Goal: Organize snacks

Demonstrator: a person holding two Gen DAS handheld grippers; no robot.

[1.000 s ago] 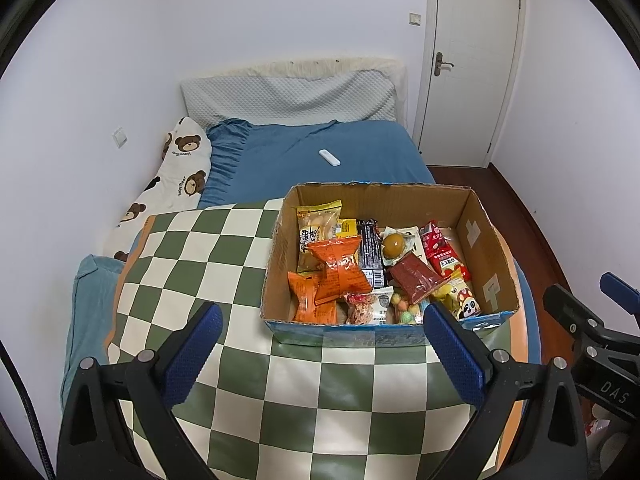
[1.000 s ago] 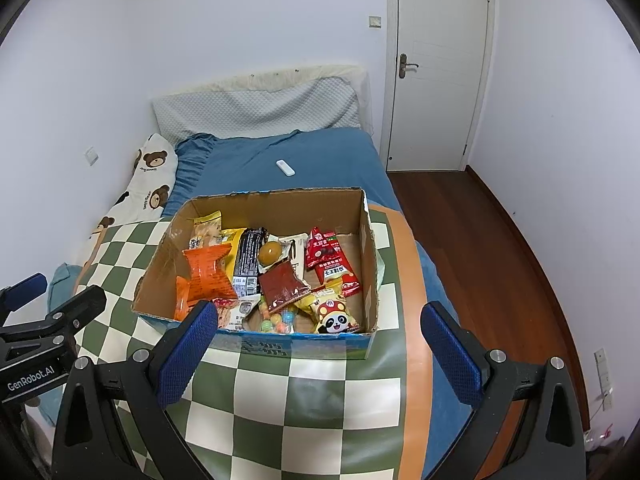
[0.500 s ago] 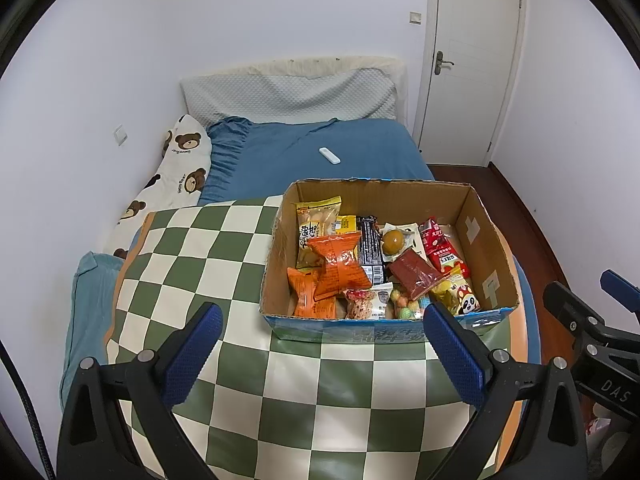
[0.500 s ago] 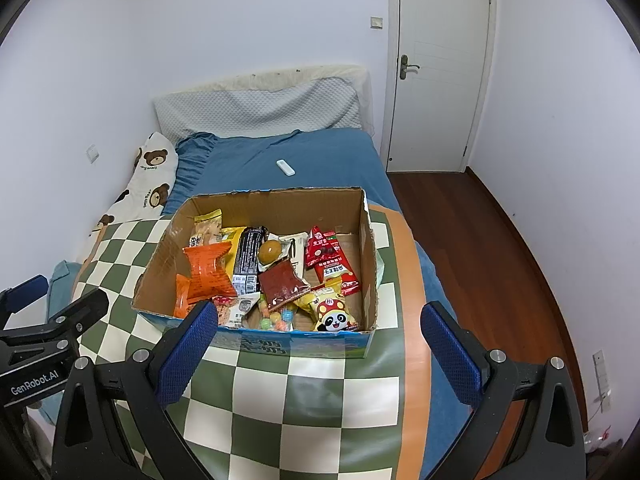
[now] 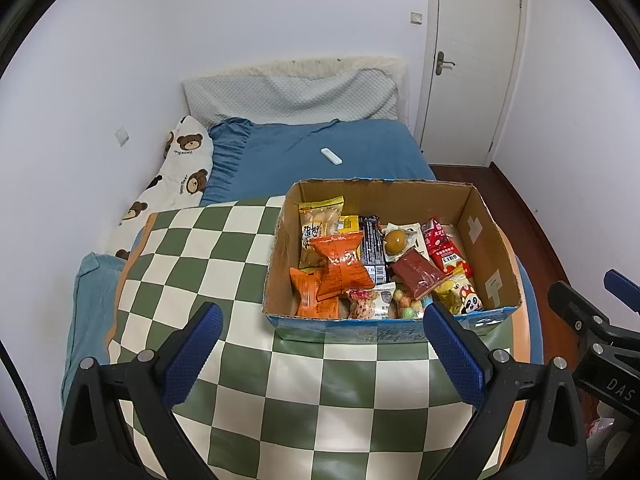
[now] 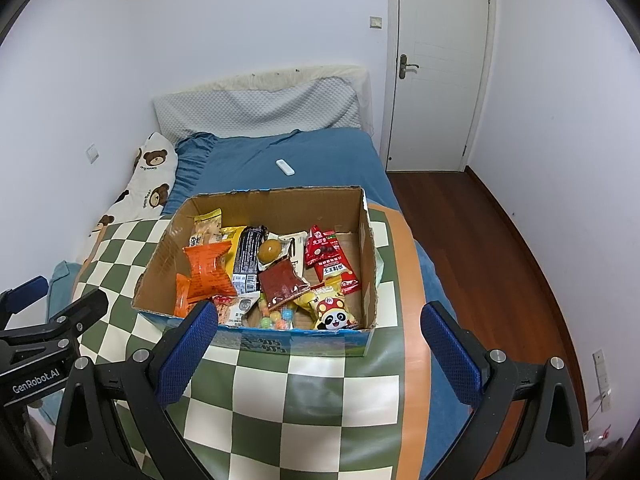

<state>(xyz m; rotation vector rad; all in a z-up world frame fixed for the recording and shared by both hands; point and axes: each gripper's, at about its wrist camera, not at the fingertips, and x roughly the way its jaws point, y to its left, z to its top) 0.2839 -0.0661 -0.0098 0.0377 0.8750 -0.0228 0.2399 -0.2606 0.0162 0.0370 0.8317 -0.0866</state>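
Snacks (image 5: 372, 264) piled loose in box (image 5: 492, 256) on checked mat (image 5: 208, 264). Both grippers (image 5: 320, 344) (image 6: 316, 344) spread wide, empty, near box front. Risk: slippery bags sliding or soft ones getting squashed.

Cardboard box (image 5: 494, 248) slightly higher and farther in both wrist views; otherwise no visible change

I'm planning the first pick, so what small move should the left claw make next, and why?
Probably ease the left claw forward and down toward the orange packet. Both claws are open and empty, short of the cardboard box, and that packet lies on top of the pile at the box's left side, nearest this claw. The right claw can wait.
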